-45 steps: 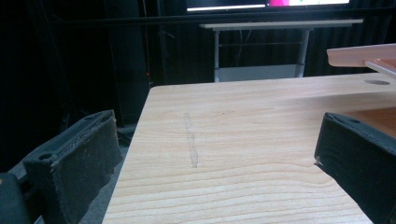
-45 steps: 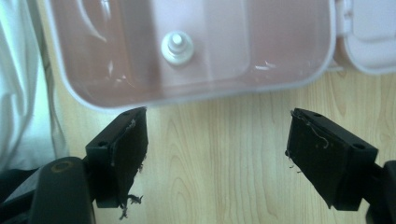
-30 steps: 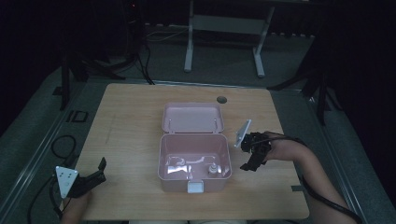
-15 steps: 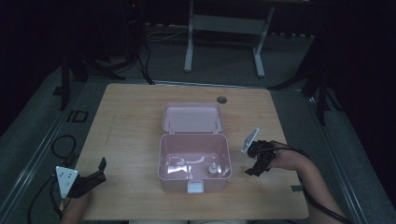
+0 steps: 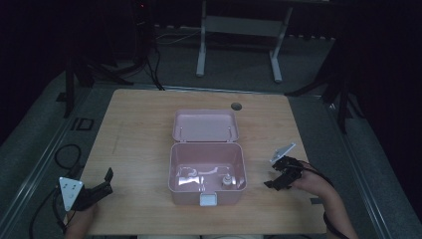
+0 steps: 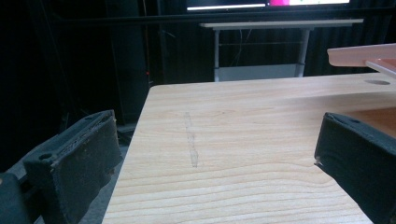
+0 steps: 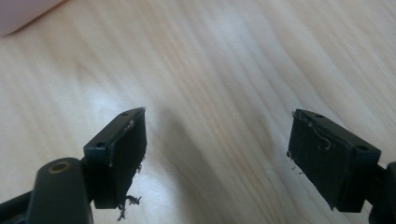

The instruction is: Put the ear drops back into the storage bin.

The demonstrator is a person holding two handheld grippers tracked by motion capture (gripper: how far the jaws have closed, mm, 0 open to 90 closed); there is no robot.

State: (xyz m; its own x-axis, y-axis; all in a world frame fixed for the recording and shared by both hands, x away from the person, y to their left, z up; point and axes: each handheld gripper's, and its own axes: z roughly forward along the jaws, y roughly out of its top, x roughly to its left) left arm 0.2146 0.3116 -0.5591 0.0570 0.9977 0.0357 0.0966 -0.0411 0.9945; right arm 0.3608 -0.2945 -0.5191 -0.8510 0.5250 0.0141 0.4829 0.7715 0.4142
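We look down on a wooden counter [image 5: 139,149] where a pink box [image 5: 207,172] sits open at the middle, its lid [image 5: 205,125] thrown back flat toward the far edge. Inside the box lie a few small pale items [image 5: 199,177] and what looks like a small bottle [image 5: 227,180] near the front right corner (we cannot make them out more closely). A white latch [image 5: 209,199] shows at the box's front wall.

Our right claw [image 5: 275,180] hangs low over bare wood just to the right of the box, near it but not touching, its jaws spread wide with nothing between them; the right gripper view shows only wood grain between the two black pads [image 7: 125,154]. Our left claw [image 5: 105,180] sits at the counter's near left corner, well apart from the box, its jaws likewise wide open and empty, pointing along the counter toward the far side.
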